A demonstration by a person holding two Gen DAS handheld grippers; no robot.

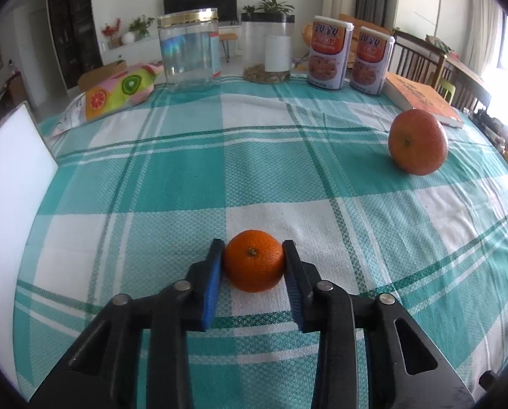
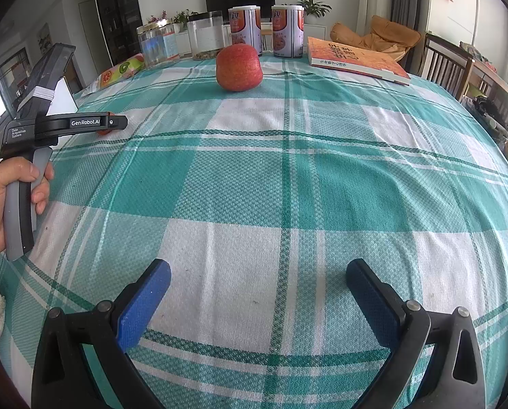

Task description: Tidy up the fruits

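My left gripper (image 1: 254, 254) is shut on a small orange mandarin (image 1: 254, 262), its blue pads pressed on both sides, low over the checked tablecloth (image 1: 185, 177). A bigger orange-red fruit (image 1: 418, 141) lies on the cloth to the far right. In the right wrist view this bigger fruit (image 2: 239, 67) lies far ahead, and the left gripper (image 2: 117, 123) shows at the left with a bit of the mandarin (image 2: 104, 132) under its fingers. My right gripper (image 2: 258, 272) is open and empty above the cloth near the front.
Along the far edge stand a clear jar with a gold lid (image 1: 189, 51), a second jar (image 1: 267, 51) and two cans (image 1: 329, 52). An orange book (image 1: 424, 100) lies far right, a fruit-print bag (image 1: 117, 92) far left, a white board (image 1: 12, 170) at left.
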